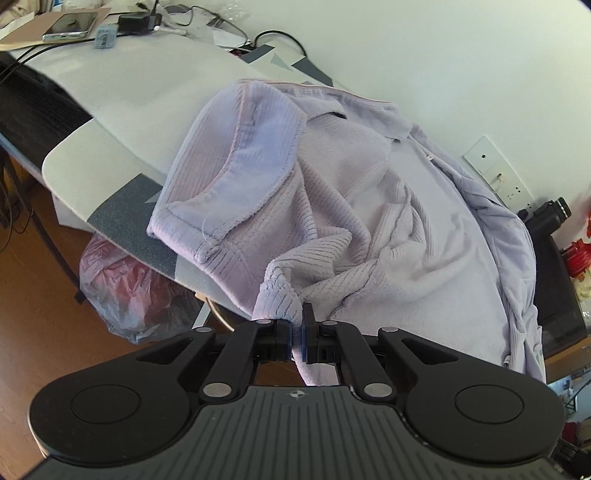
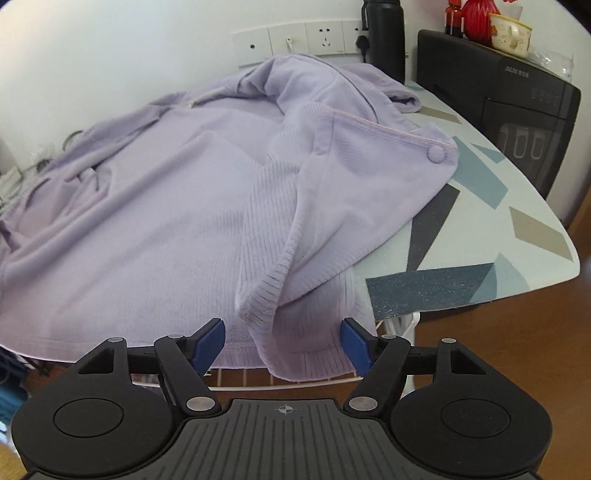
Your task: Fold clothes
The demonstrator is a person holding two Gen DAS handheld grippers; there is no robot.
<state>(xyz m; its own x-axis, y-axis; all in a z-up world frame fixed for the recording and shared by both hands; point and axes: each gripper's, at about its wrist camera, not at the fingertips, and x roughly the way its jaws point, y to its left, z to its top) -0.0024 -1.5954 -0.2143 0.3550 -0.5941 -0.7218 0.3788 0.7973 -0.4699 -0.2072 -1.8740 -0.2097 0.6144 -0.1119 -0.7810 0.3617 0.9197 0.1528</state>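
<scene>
A lilac ribbed garment (image 1: 369,206) lies rumpled across the patterned ironing board (image 1: 122,206). My left gripper (image 1: 294,334) is shut on a bunched edge of that garment at the board's near side; cloth hangs down between its pads. In the right wrist view the same garment (image 2: 155,206) spreads over the board (image 2: 498,236), with a folded flap carrying a cloth button (image 2: 436,153). My right gripper (image 2: 282,341) stands open at the near hem. The hem hangs between its blue pads (image 2: 210,341), which do not press on it.
A phone (image 1: 70,25), charger and cables lie at the board's far end. A plastic bag (image 1: 125,284) sits on the wood floor below. A black appliance (image 2: 517,103) with a black bottle (image 2: 384,37) and red vase stands by the wall sockets (image 2: 295,40).
</scene>
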